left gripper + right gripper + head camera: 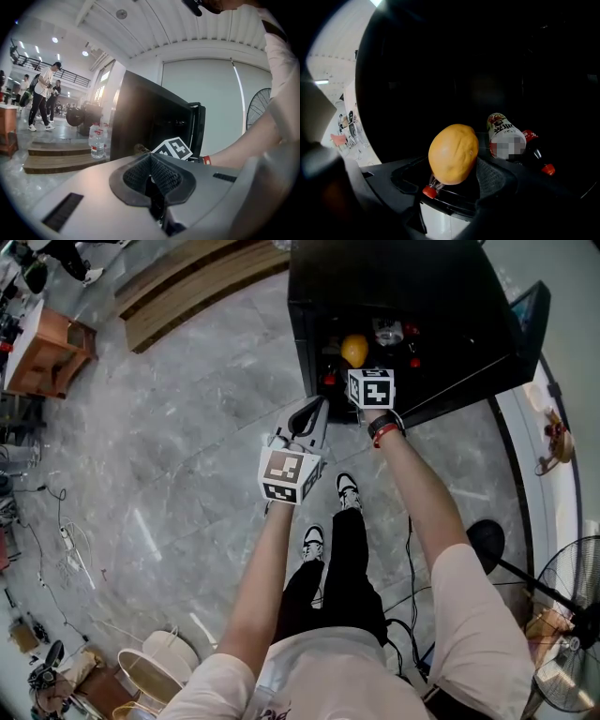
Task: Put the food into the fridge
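Left tool [151,176]: jaws together, empty, outside the fridge [450,324]. Right tool [453,176]: jaws wide, clamped on the orange [452,153], held inside the fridge mouth. Expect a light, firm, round fruit with slick peel; grip across its widest girth. Beyond lie bottles [506,137]. The dark interior hides the shelf below.

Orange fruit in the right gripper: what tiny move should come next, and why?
Probably lower the right gripper a little and set the orange fruit down on a free spot. Its jaws hold the fruit already inside the dark fridge, just above bottles lying there, so it likely needs only a short drop before letting go.
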A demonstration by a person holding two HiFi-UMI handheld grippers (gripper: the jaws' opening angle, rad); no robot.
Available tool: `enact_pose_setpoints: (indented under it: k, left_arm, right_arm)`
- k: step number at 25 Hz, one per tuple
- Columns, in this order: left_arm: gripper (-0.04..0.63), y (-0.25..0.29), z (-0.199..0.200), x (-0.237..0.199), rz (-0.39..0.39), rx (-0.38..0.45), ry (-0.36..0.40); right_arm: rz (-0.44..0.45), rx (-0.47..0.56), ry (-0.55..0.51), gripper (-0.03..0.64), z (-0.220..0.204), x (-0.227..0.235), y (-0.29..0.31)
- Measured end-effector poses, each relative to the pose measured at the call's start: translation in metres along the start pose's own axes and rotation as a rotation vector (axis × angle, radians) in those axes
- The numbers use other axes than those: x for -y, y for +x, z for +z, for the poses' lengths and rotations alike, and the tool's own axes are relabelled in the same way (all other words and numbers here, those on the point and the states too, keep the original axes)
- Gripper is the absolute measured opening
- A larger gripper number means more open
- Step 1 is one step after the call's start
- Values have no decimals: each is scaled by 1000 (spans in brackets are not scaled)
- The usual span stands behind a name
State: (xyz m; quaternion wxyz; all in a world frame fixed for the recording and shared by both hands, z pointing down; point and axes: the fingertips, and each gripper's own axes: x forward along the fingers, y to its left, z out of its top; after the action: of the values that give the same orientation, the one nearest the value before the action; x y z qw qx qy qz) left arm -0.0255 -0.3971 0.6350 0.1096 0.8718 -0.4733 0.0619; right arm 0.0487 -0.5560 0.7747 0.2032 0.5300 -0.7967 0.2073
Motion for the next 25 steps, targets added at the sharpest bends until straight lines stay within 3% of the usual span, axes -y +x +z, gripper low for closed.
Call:
enact_pose_setpoints:
  k: [11,25]
  left_arm:
    - [18,4,-10,9,-27,-2,64]
    - [18,8,-16,7,-28,10,36]
  right_arm:
    - [-19,-18,-13,325,1,17,36]
    - [-14,-73,-28,325,-4,24,63]
